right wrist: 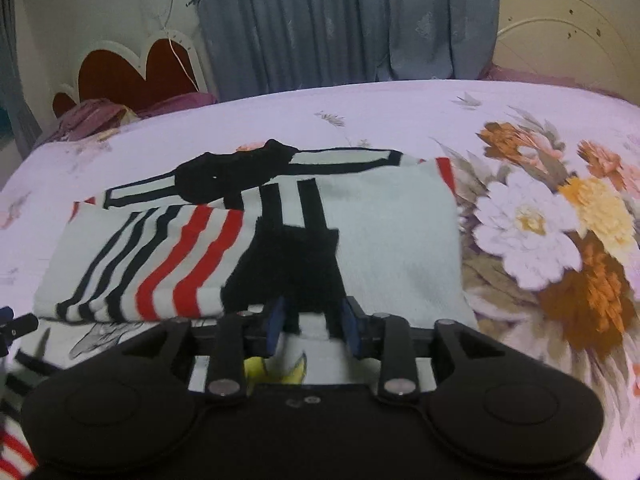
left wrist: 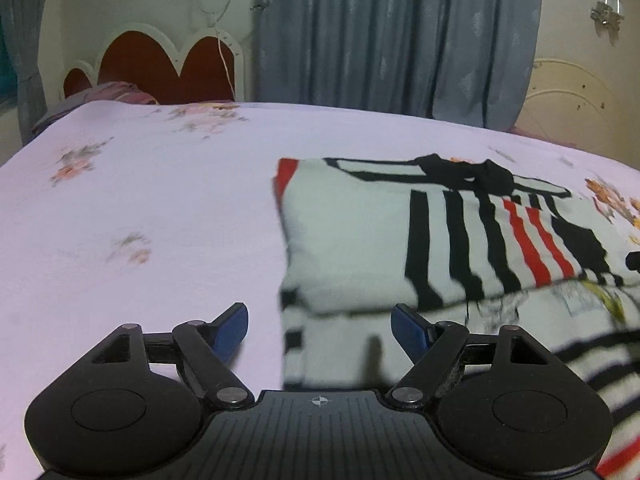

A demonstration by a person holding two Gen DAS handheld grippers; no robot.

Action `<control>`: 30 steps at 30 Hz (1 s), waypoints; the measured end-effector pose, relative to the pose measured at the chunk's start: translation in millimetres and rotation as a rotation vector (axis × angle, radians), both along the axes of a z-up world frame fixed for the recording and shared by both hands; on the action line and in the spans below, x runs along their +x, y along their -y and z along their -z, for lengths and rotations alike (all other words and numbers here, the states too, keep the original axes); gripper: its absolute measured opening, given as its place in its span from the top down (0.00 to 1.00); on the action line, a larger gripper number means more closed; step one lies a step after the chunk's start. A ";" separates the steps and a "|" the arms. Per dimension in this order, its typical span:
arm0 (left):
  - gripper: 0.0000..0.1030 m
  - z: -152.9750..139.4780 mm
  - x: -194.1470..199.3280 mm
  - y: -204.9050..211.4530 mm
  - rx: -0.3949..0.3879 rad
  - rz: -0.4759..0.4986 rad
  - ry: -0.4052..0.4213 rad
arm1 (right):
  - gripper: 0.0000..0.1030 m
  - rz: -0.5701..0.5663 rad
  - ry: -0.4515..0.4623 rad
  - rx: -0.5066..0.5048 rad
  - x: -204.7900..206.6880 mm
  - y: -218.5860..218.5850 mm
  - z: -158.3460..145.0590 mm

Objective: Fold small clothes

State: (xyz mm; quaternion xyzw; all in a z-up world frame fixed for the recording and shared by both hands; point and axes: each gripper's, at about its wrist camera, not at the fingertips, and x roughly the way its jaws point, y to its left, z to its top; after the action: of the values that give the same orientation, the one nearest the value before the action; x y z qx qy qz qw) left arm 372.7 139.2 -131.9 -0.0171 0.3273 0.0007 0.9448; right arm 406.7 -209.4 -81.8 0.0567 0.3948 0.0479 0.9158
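The folded striped shirt lies on the floral sheet, its near folded edge just ahead of both grippers. The left gripper is spread wide and empty at the shirt's left edge, bare sheet beside it. The right gripper is narrowly parted at the near edge; I cannot tell whether it pinches cloth.

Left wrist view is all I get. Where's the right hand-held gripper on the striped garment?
Observer: The right hand-held gripper is at the near fold edge of the striped garment, just below its black patch.
Operator: Gripping?
Observer: Cloth lies between its fingers; I can't tell whether the pads press on it.
Operator: What's past the garment's right side?
Observer: A big flower print on the bedsheet, right beside the garment's edge.
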 end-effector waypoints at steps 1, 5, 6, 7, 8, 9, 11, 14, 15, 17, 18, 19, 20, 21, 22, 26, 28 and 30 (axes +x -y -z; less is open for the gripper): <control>0.24 0.0 -7.0 -3.1 -0.003 0.001 -0.004 | 0.64 0.001 -0.003 0.013 -7.8 5.1 -1.6; 0.24 4.7 -38.6 -6.6 -0.001 -0.025 -0.028 | 0.63 0.003 -0.021 0.004 -34.4 21.8 -3.3; 0.24 6.4 -47.3 -5.8 -0.004 -0.032 -0.032 | 0.63 0.001 -0.024 0.004 -40.8 24.5 -3.3; 0.24 8.5 -56.1 -3.3 -0.005 -0.040 -0.036 | 0.63 0.001 -0.028 0.008 -49.6 29.1 -2.3; 0.24 10.1 -63.1 0.1 -0.002 -0.045 -0.040 | 0.63 0.001 -0.030 0.010 -58.5 31.7 -2.8; 0.24 11.3 -70.4 3.2 0.001 -0.049 -0.045 | 0.63 0.003 -0.034 0.015 -68.7 36.2 -1.8; 0.24 11.7 -87.5 10.4 0.006 -0.051 -0.043 | 0.62 0.002 -0.040 0.026 -88.3 44.2 -0.2; 0.24 12.7 -110.7 21.7 0.029 -0.046 -0.056 | 0.51 -0.002 -0.043 0.038 -120.7 55.9 3.4; 0.24 13.1 -118.9 25.0 0.043 -0.042 -0.062 | 0.51 -0.001 -0.045 0.044 -132.4 60.1 5.1; 0.24 13.5 -136.0 31.4 0.058 -0.035 -0.073 | 0.51 0.002 -0.051 0.056 -154.9 67.4 8.3; 0.24 13.6 -143.5 33.9 0.059 -0.033 -0.078 | 0.51 0.007 -0.056 0.064 -165.3 70.5 9.7; 0.24 12.9 -150.9 36.3 0.060 -0.029 -0.077 | 0.51 0.010 -0.059 0.081 -177.3 74.2 10.9; 0.24 12.8 -159.0 39.0 0.065 -0.023 -0.076 | 0.51 0.014 -0.058 0.095 -185.5 76.5 11.7; 0.24 12.8 -165.0 41.3 0.069 -0.019 -0.079 | 0.51 0.020 -0.060 0.111 -195.2 79.6 12.6; 0.24 12.9 -171.1 43.3 0.070 -0.016 -0.080 | 0.51 0.025 -0.065 0.123 -202.5 82.0 13.9; 0.24 14.7 -191.6 47.2 0.048 -0.018 -0.087 | 0.51 0.027 -0.077 0.170 -224.6 88.2 16.9; 0.24 17.1 -199.1 44.3 0.005 -0.031 -0.104 | 0.51 0.025 -0.085 0.195 -232.9 89.8 19.4; 0.24 19.6 -205.5 36.7 -0.061 -0.052 -0.116 | 0.51 0.021 -0.094 0.225 -238.8 90.8 22.5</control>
State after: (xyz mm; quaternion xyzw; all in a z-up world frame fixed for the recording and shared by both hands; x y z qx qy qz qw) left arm 167.2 102.5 -151.6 -0.0543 0.3807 0.0164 0.9230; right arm 167.9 -300.2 -104.2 0.1655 0.4288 0.0797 0.8846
